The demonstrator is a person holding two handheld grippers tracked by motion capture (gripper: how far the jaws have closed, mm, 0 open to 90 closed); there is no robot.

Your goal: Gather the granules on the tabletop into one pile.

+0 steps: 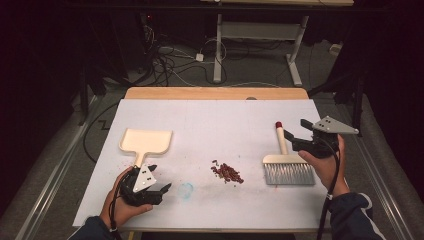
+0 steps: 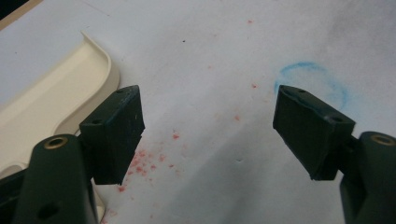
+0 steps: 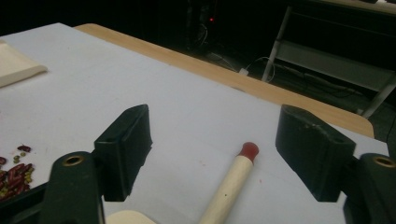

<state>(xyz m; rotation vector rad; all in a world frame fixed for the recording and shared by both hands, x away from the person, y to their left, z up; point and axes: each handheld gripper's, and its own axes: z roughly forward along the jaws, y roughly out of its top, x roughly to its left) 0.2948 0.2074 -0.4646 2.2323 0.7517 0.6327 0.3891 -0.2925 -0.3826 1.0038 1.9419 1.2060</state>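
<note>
A cream dustpan [image 1: 146,141] lies at the table's left, its handle toward the person. My left gripper [image 1: 161,190] hovers just in front of that handle, open, nothing between its fingers; the dustpan's edge [image 2: 56,98] lies beside its left jaw. A small pile of red beans [image 1: 227,172] sits mid-table. A hand brush [image 1: 286,162] with grey bristles and a cream, red-tipped handle [image 3: 231,184] lies at the right. My right gripper [image 1: 296,131] is open above the handle, which lies between the jaws in the right gripper view.
A white sheet [image 1: 215,125] covers the wooden table [image 1: 215,93]. A faint blue ring [image 1: 186,189] and red specks [image 2: 144,161] mark the sheet near the left gripper. Desk legs and cables lie on the floor beyond the far edge.
</note>
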